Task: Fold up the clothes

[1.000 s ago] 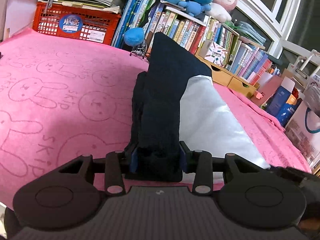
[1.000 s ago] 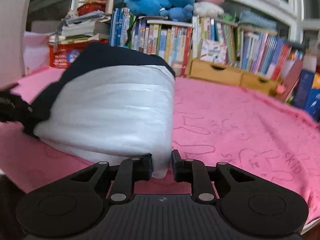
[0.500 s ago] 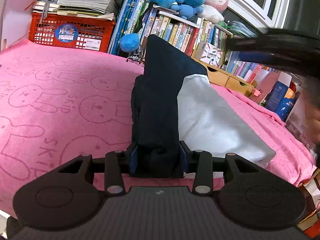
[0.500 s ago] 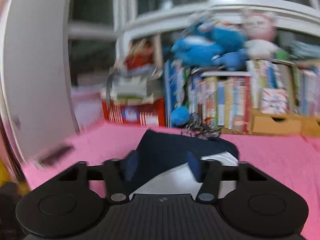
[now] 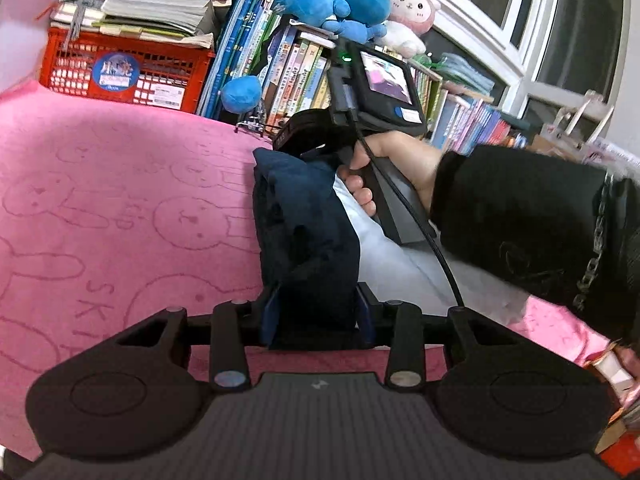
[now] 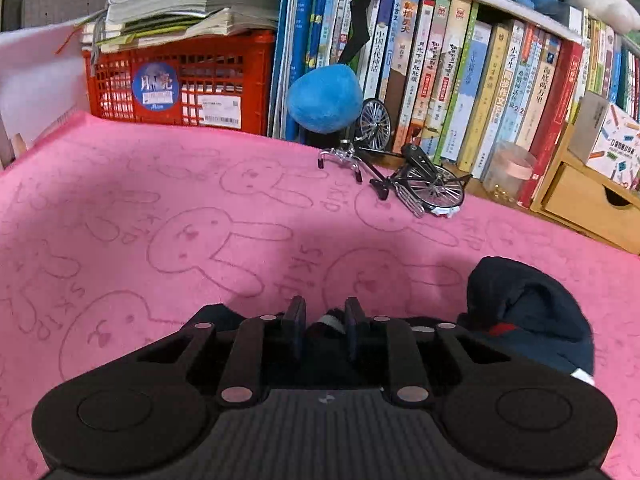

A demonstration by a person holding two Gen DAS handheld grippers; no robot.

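Left tongs (image 5: 316,312) clamped the navy-and-white garment (image 5: 308,232), part-folded on the pink towel (image 5: 120,208); right tongs (image 6: 320,328) pinched its far edge (by the toy bicycle (image 6: 400,176)). More folding seemingly remained.

Your garment (image 5: 308,236) is a navy piece with a white-grey panel showing along its right side, lying bunched up in a long lumpy strip on the pink bunny-print cloth (image 5: 120,208), running straight out ahead of your left gripper (image 5: 316,312) with its near end pinched between the fingers. From your right gripper (image 6: 320,324), the navy fabric sits right at and under the fingertips, with a rounded hump with a bit of red trim just off to the right.
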